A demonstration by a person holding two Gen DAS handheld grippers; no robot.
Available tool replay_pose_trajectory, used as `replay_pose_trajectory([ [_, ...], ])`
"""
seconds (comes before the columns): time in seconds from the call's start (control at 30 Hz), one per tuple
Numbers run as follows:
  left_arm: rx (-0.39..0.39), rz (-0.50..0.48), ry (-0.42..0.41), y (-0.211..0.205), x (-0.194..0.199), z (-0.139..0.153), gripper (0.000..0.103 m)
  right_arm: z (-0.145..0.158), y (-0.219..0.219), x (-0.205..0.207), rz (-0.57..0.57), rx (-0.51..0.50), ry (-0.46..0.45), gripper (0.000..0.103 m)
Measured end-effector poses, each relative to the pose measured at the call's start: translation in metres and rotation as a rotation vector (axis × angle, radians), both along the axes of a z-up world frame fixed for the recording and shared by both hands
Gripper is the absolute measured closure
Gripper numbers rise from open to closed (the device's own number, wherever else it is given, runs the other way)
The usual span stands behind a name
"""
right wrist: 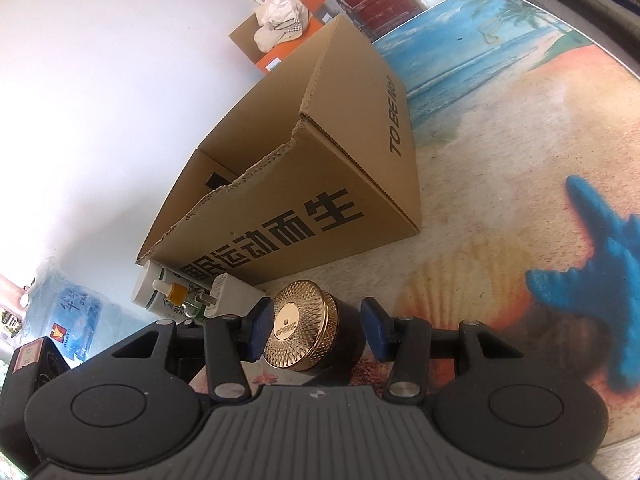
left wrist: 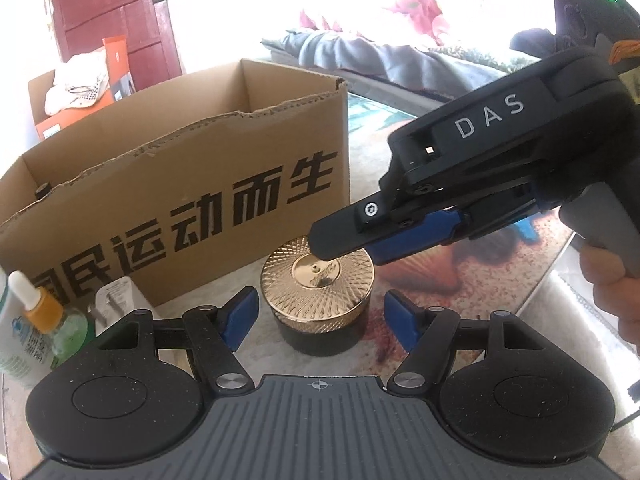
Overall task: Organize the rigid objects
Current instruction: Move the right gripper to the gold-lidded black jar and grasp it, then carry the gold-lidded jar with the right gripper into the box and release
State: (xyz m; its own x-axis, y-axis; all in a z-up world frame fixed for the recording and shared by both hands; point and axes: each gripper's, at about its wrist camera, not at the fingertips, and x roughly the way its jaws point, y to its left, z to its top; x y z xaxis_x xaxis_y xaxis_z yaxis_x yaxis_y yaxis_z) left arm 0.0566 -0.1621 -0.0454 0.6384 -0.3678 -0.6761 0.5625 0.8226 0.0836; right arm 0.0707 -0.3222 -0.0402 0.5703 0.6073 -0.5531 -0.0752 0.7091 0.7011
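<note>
One squat dark jar (left wrist: 320, 312), capped by a gold lid (left wrist: 317, 280) of fine cross-hatching. Upright on the beach-print mat (right wrist: 500, 208), axis vertical, just before the cardboard box (left wrist: 192, 184). Framed by left gripper (left wrist: 320, 316), spread wide, pads clear of it. Straddled too by right gripper (right wrist: 316, 332), parted wide, one pad perhaps grazing the lid.
</note>
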Motion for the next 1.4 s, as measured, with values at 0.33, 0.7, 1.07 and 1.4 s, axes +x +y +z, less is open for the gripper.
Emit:
replay_pose_trajectory([
  [0.33, 0.013, 0.019, 0.008, -0.002, 0.009, -0.004, 0.043, -0.009, 0.008, 0.002, 0.025, 0.014, 0.015, 0.052],
  [0.7, -0.013, 0.028, 0.013, 0.0, 0.014, -0.005, 0.047, -0.008, 0.012, -0.001, 0.019, -0.003, 0.011, 0.054],
  [1.07, -0.065, 0.046, -0.082, 0.021, -0.004, 0.042, 0.047, 0.05, 0.029, -0.012, 0.056, -0.05, -0.112, 0.054],
  [1.4, -0.096, 0.122, -0.16, 0.053, 0.043, 0.116, 0.047, 0.129, 0.062, 0.049, 0.183, -0.118, -0.273, 0.054],
])
